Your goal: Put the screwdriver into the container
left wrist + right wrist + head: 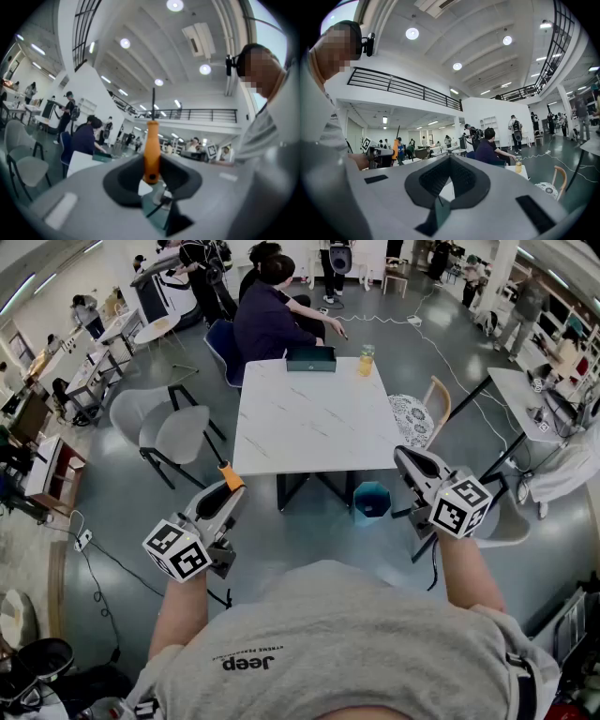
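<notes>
My left gripper (225, 491) is shut on a screwdriver with an orange handle (231, 476), held in the air in front of the white table's near left corner. In the left gripper view the orange handle (151, 150) stands upright between the jaws and its thin dark shaft points up. A dark green container (311, 358) sits at the far edge of the white table (309, 423). My right gripper (410, 463) hovers off the table's near right corner, jaws together with nothing in them. The right gripper view shows the left gripper with the screwdriver (395, 149).
A jar of yellow liquid (366, 360) stands right of the container. A person in dark clothes (272, 315) sits at the far side of the table. A blue bin (372, 502) stands on the floor under the near edge. Grey chairs (173, 432) are at left, a wooden one (422, 413) at right.
</notes>
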Demonstrator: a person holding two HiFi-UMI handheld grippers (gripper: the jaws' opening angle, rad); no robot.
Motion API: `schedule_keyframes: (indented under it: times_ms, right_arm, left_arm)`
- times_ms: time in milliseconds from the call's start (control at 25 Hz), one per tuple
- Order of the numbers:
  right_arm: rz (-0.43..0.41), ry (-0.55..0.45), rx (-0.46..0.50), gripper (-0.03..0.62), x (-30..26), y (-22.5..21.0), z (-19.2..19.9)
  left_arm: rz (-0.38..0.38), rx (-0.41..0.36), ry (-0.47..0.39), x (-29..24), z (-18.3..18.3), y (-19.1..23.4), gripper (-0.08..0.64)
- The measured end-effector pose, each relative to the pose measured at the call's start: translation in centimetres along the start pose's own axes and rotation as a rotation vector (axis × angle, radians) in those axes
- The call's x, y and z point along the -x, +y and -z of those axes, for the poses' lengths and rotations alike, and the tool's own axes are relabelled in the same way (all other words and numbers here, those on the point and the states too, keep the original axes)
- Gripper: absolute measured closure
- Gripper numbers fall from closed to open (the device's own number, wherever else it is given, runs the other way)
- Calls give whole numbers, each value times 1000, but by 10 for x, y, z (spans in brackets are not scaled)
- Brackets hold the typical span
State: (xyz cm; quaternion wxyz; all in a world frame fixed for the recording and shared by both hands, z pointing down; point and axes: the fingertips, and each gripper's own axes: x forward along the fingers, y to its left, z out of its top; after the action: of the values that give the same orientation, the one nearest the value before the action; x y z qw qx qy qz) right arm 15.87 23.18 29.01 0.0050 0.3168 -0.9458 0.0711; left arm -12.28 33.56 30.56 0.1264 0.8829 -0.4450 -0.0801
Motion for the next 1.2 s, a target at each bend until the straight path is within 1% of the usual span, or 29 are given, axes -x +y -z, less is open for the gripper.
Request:
schedule_keyframes:
  times_ms: [560, 920, 1000, 1200]
  right_arm:
    - [7, 7, 21, 584, 2, 3, -5]
    - [12, -24, 41, 584, 7, 3, -8]
    - [6, -27, 45, 584, 13, -3, -10]
    - [4, -26, 55, 584, 46, -37, -13]
  left_arm:
    - [13, -11, 9, 0, -2, -2, 449]
    - [18, -12, 22, -9, 0, -2, 449]
    - [22, -14, 22, -19, -1, -7, 449]
    - [31, -25, 22, -59, -1, -35, 449]
